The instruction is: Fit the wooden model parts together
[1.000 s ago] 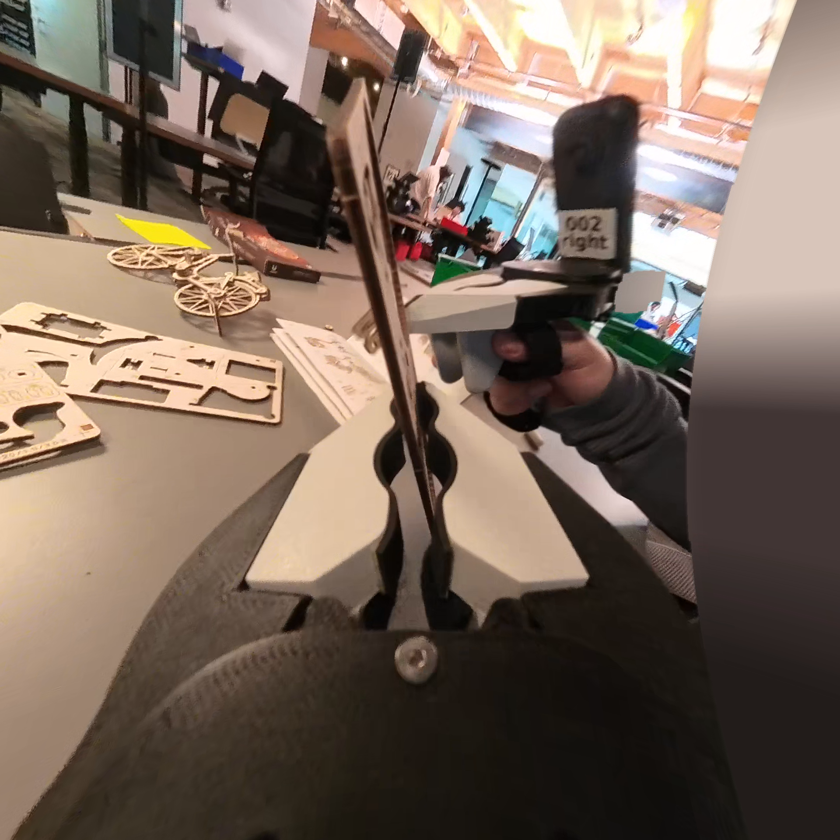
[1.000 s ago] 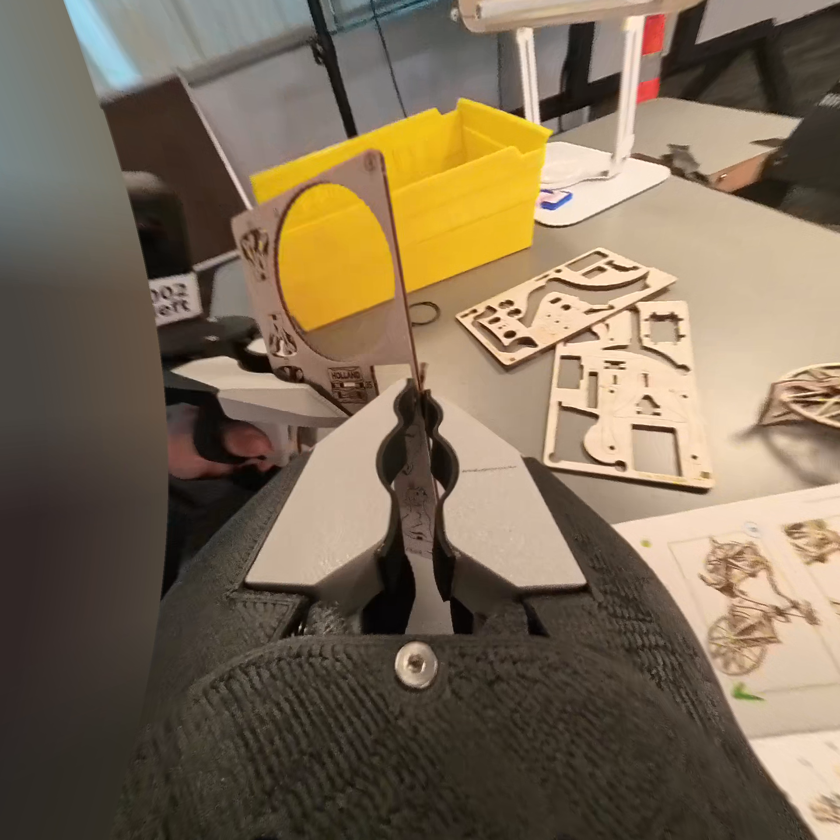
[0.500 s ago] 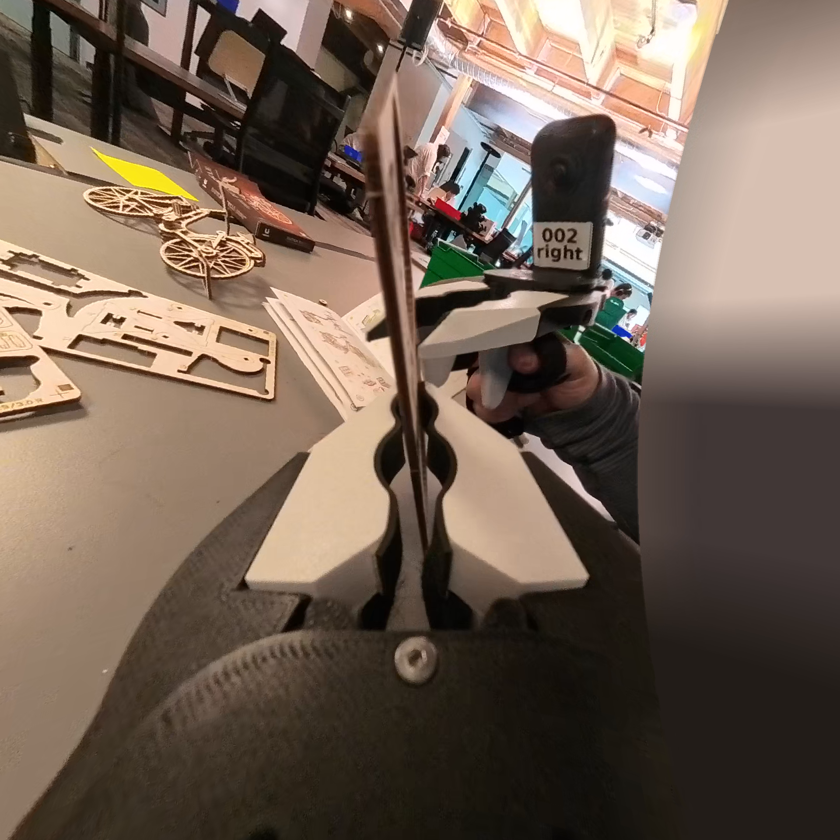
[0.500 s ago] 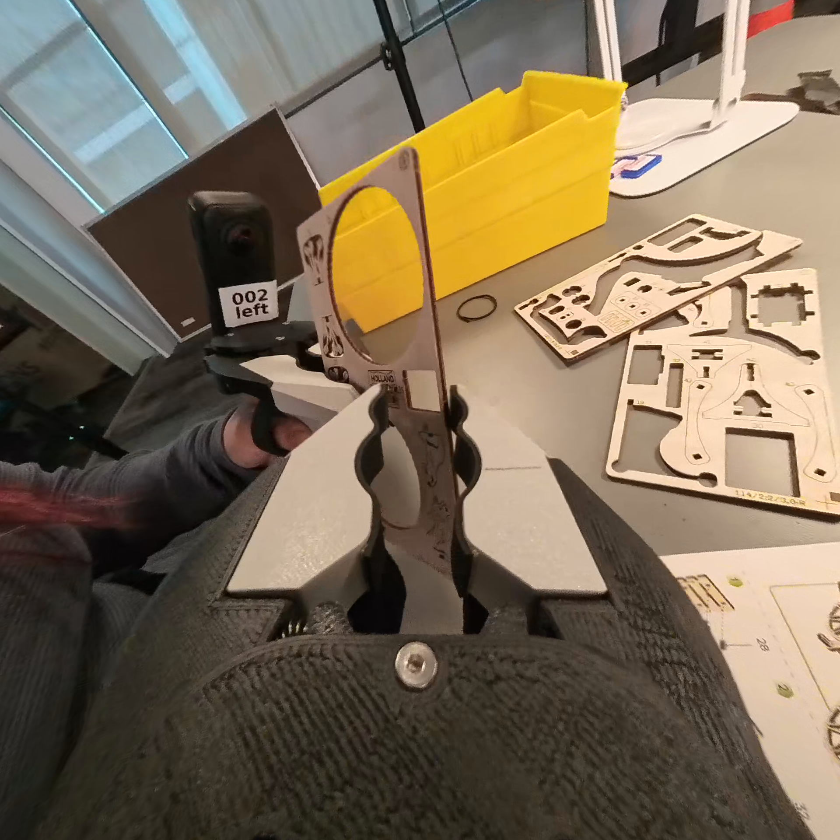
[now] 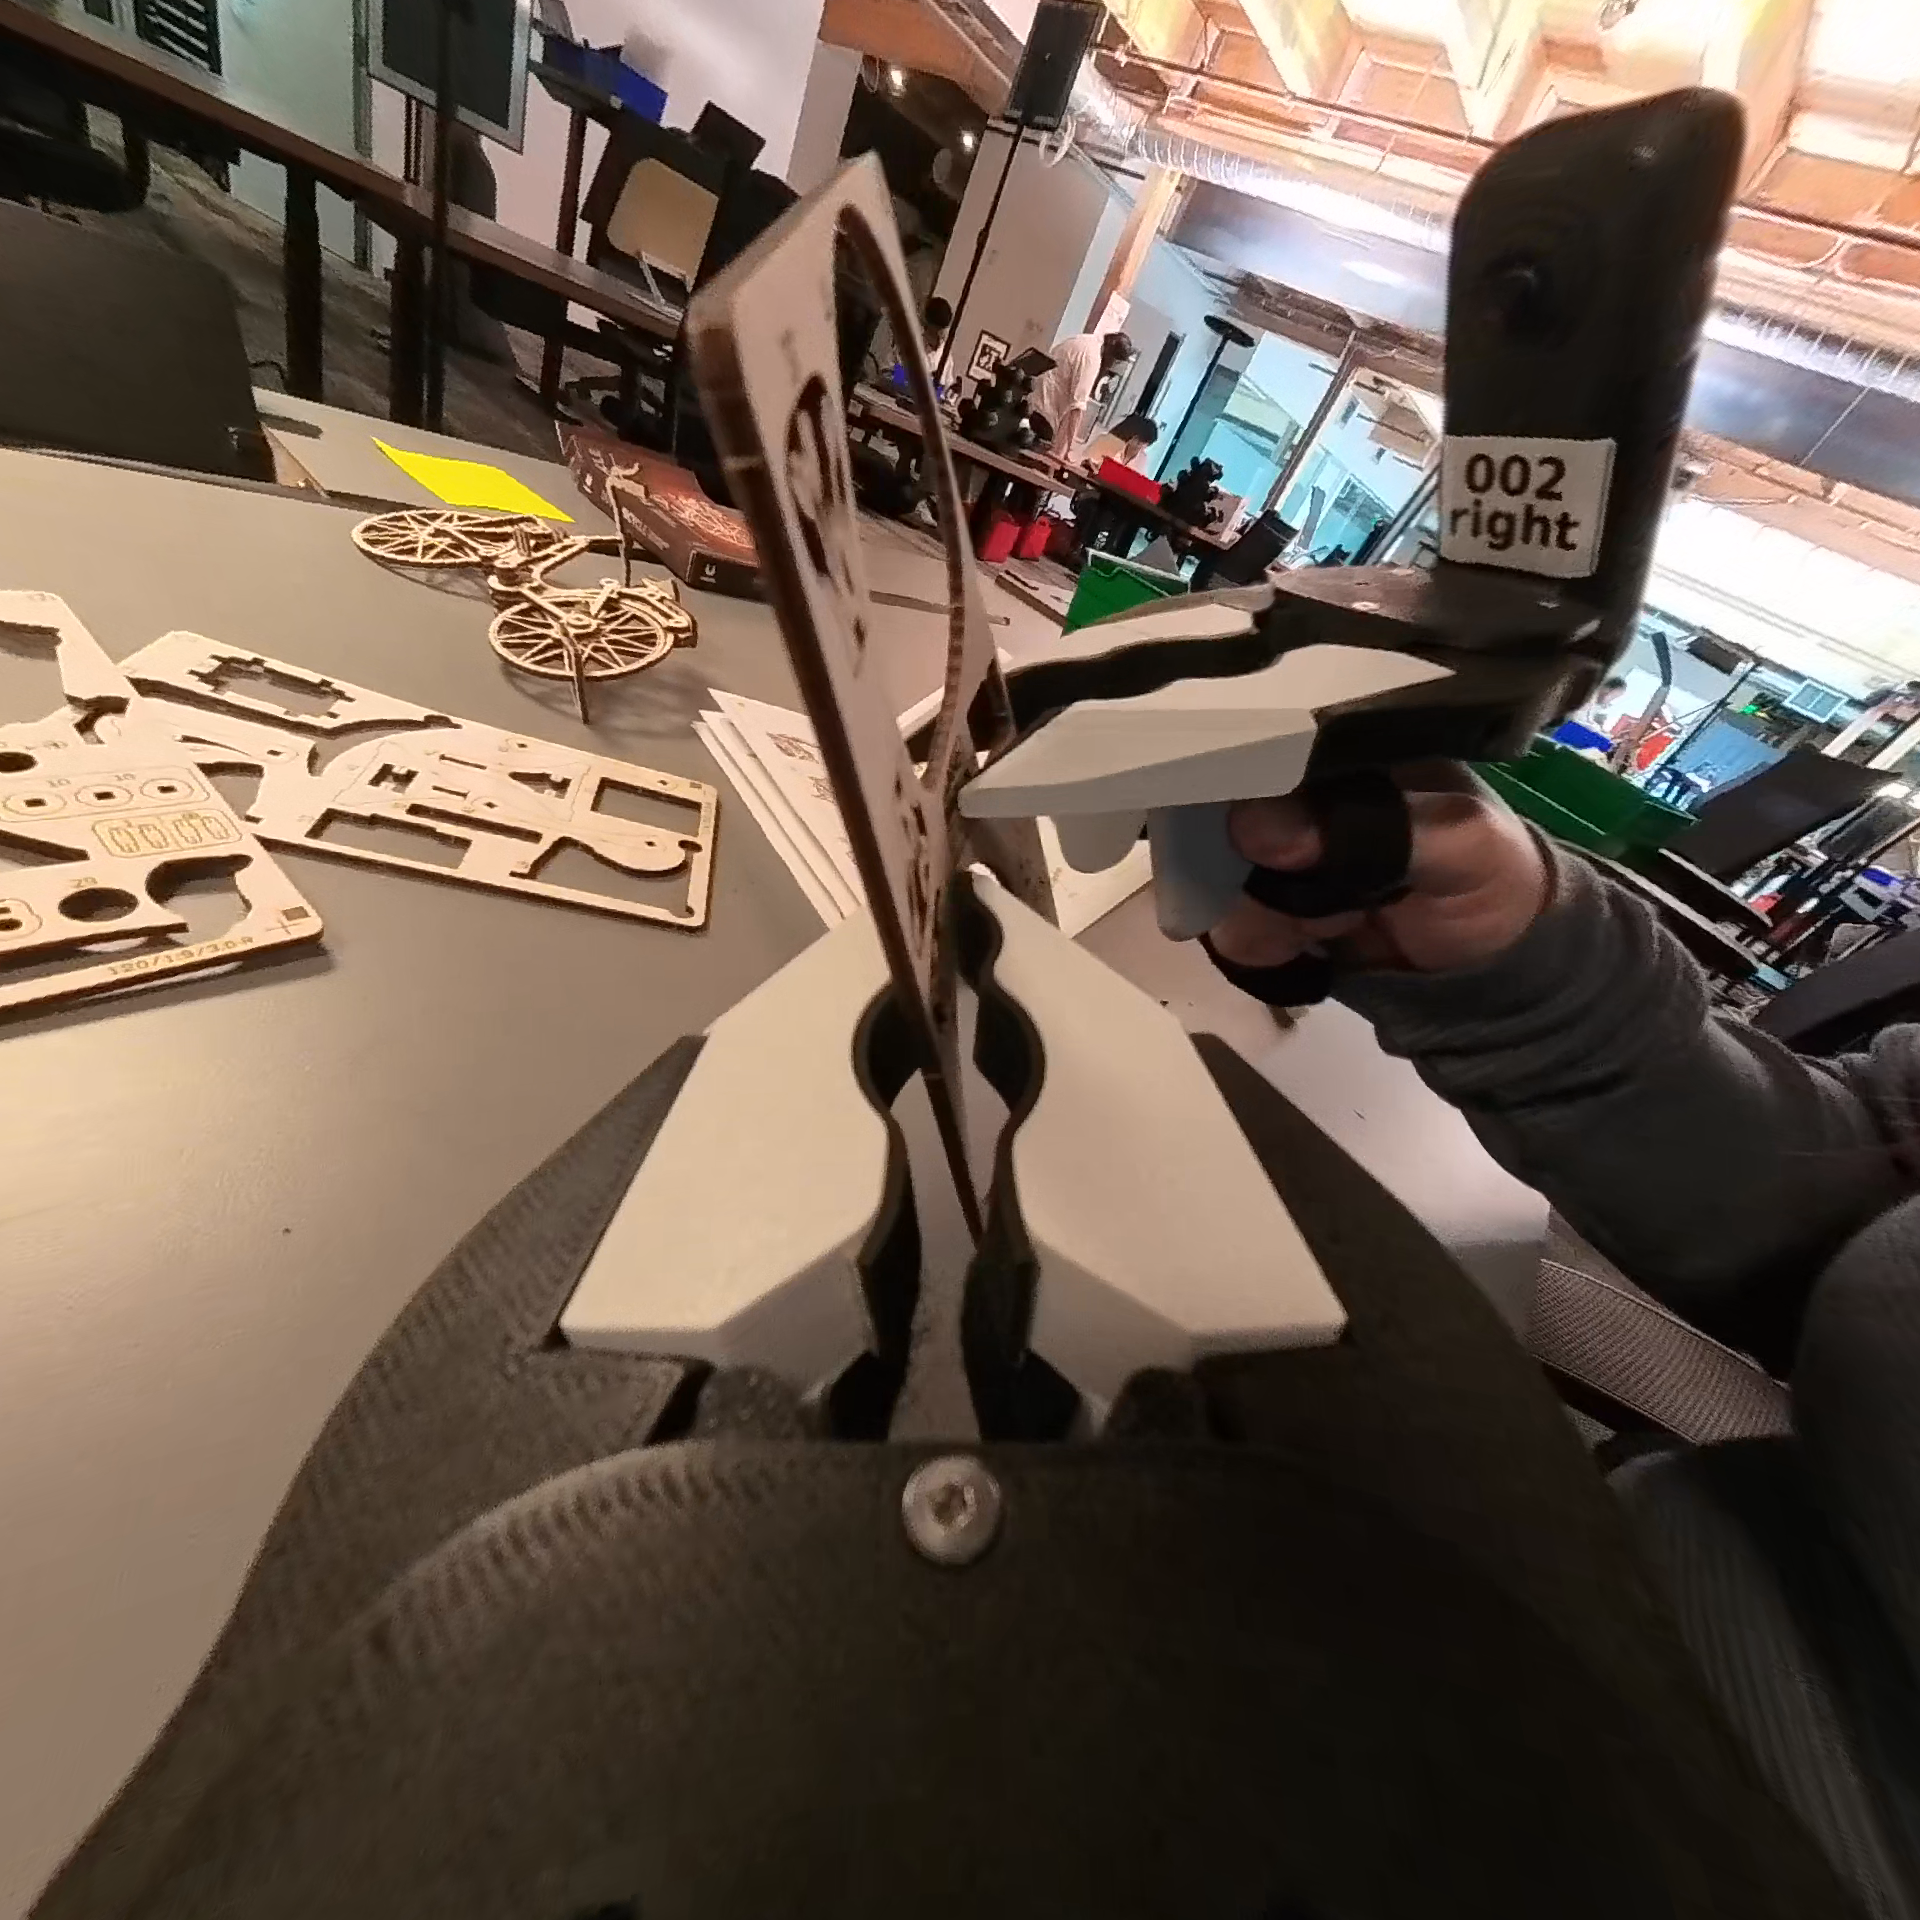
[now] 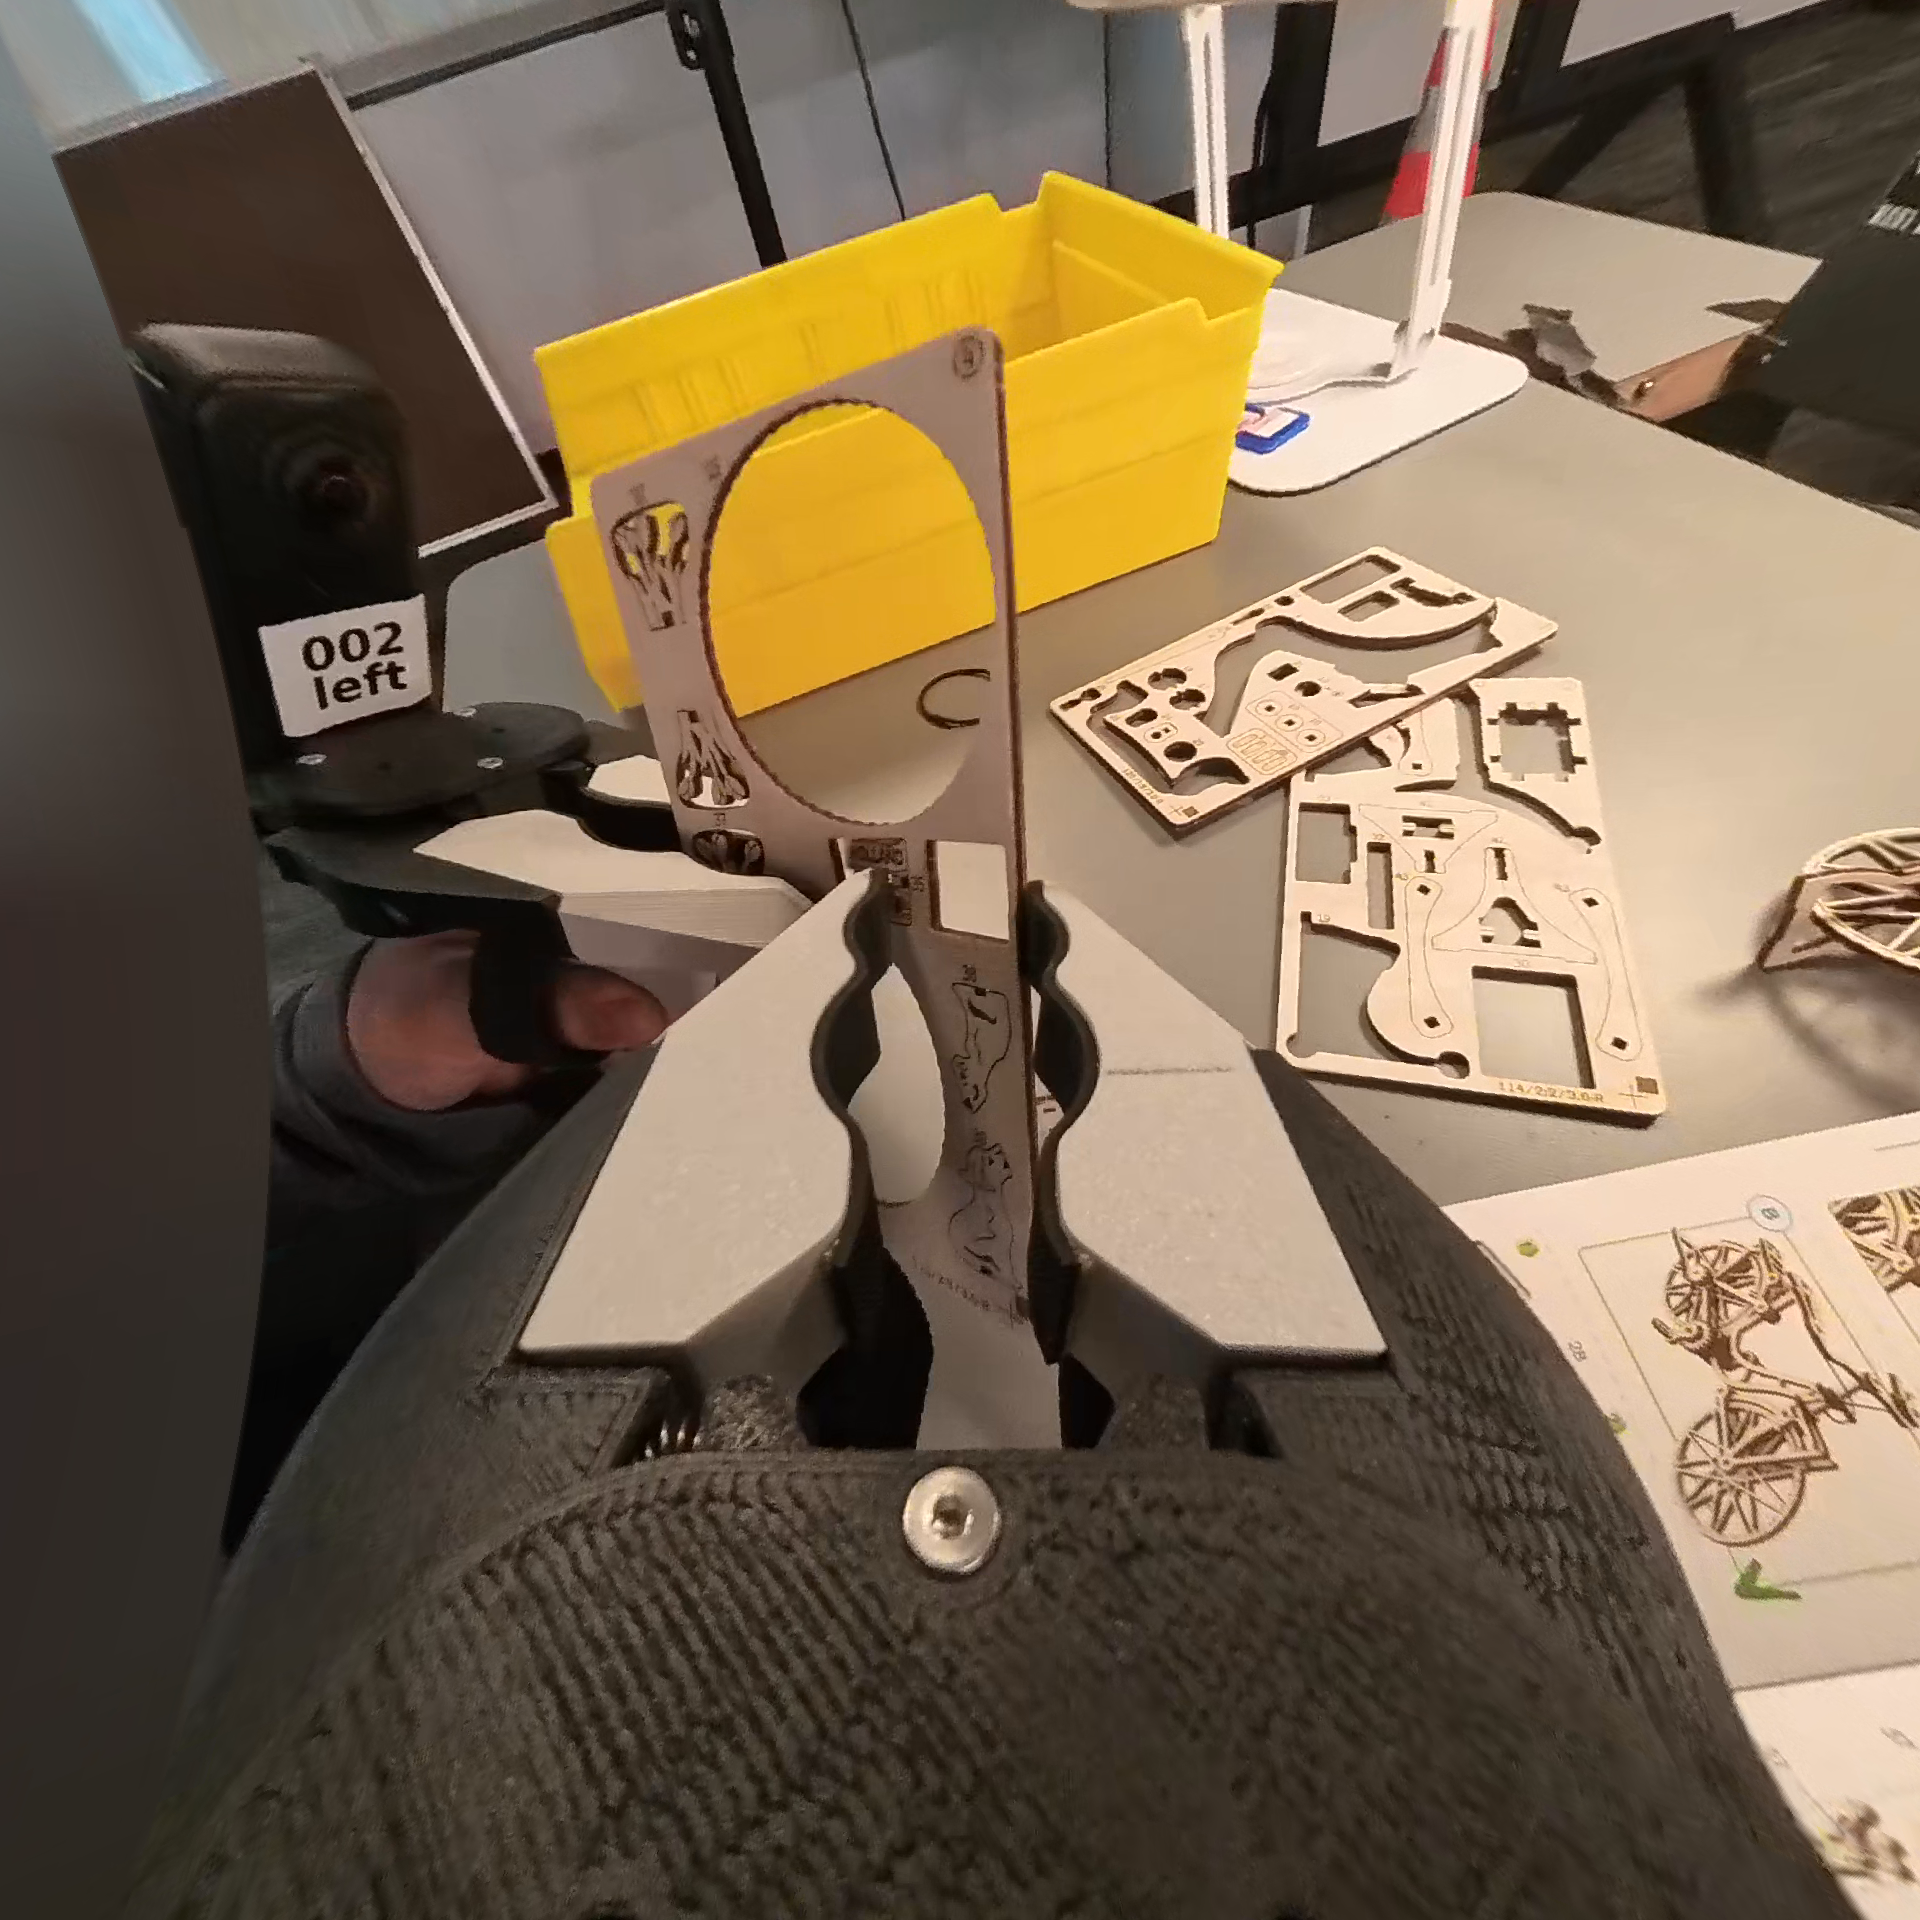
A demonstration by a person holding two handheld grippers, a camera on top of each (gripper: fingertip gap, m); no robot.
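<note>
So the wooden sheet (image 6: 831,665) was up in the air between the two grippers, standing nearly on edge with its big oval cutout toward the top and small laser-cut parts still sitting in the frame. The left gripper (image 5: 940,977) was pinching its lower end, both fingers pressed flat against the wood. The right gripper (image 6: 951,914) was a different story: its fingers were spread, the sheet's bottom strip ran down the gap between them, leaning against the right-hand finger with a clear gap on the other side. From the left camera you could see the right gripper (image 5: 997,748) coming in from the side, its fingers on either side of the sheet's far edge, and a hand (image 5: 1382,883) in a grey sleeve on the trigger.

Past the right gripper's fingertips was a yellow bin (image 6: 1132,416) on the grey table (image 6: 1662,540), with a small black ring (image 6: 951,698) just in front of it. Off to the right lay two more punched-out sheets (image 6: 1455,894) overlapping at a corner, and closer in, an instruction booklet (image 6: 1662,1403) with bike drawings. From the left gripper's side, a finished wooden bicycle (image 5: 540,603) stood ahead and to the left, next to a dark box (image 5: 675,525) and a yellow paper (image 5: 468,486).
</note>
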